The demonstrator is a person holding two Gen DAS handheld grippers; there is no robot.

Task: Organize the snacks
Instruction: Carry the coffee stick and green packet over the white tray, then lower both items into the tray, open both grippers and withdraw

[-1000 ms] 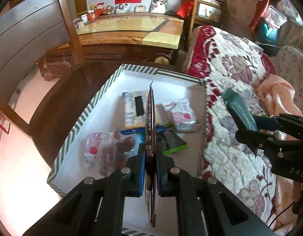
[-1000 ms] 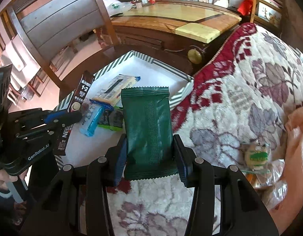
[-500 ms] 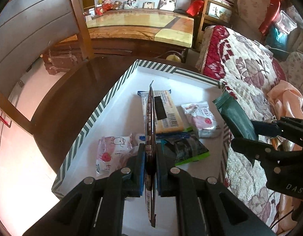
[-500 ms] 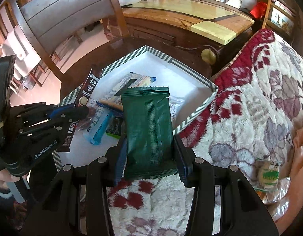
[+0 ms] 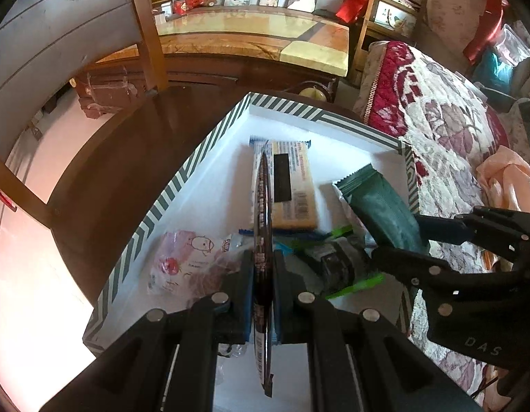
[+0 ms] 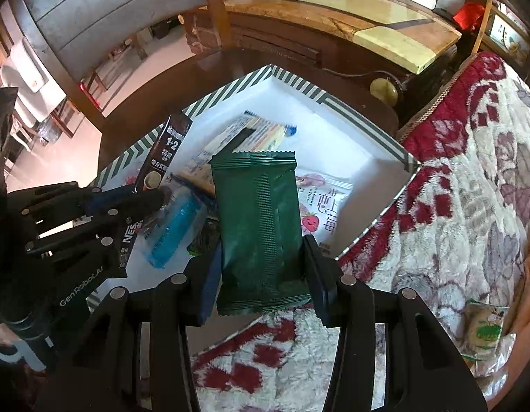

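Two claws, left claw (image 5: 263, 276) and right claw (image 6: 259, 262), one packet each

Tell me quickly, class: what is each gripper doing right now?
Left gripper: shut on the dark coffee stick packet, held over the striped box.
Right gripper: shut on the green snack packet.

Both wrist views above box (image 5: 182, 185)

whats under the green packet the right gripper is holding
Beneath the green packet the white tray shows, with a strawberry-print pouch partly covered. Anything directly behind the packet is hidden.
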